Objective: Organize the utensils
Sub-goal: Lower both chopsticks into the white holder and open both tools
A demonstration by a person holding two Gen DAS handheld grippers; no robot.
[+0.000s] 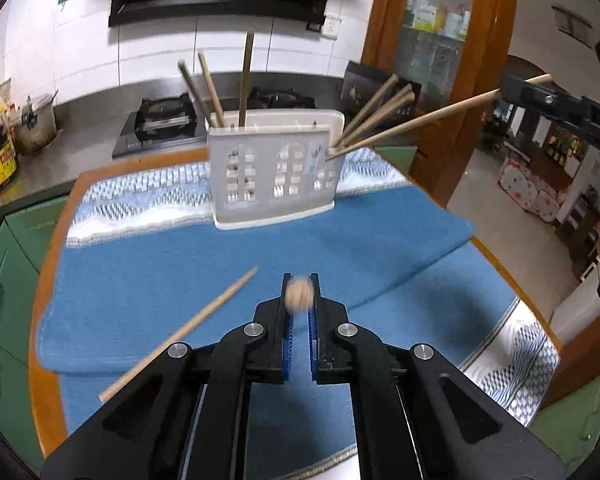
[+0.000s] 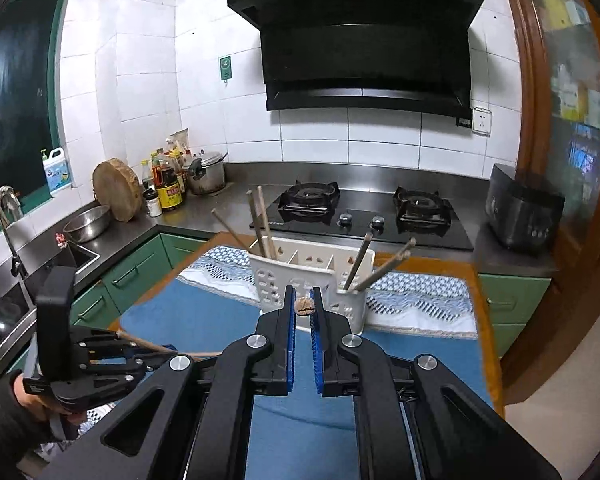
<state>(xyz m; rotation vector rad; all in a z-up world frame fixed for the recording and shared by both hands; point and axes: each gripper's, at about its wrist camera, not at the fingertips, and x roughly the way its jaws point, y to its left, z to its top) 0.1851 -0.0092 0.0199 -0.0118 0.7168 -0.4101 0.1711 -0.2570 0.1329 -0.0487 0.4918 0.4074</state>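
Observation:
A white slotted utensil holder (image 1: 276,168) (image 2: 312,280) stands on the blue towel (image 1: 148,264), with chopsticks leaning in its left end (image 1: 212,92) and its right end (image 1: 380,108). My left gripper (image 1: 300,284) is shut on a wooden chopstick (image 1: 299,298) seen end-on; in the right wrist view that gripper (image 2: 160,354) is at the lower left. My right gripper (image 2: 304,294) is shut on another chopstick (image 2: 305,306). In the left wrist view, the right gripper (image 1: 516,90) holds it (image 1: 440,114) slanting down, tip at the holder's right end. One loose chopstick (image 1: 180,332) lies on the towel.
The towel covers a wooden table (image 1: 48,280). Behind it run a steel counter with a black gas hob (image 2: 360,220), a pot (image 2: 206,174), sauce bottles (image 2: 168,188) and a sink (image 2: 4,304) at the left. A wooden glass-front cabinet (image 1: 440,40) stands at the right.

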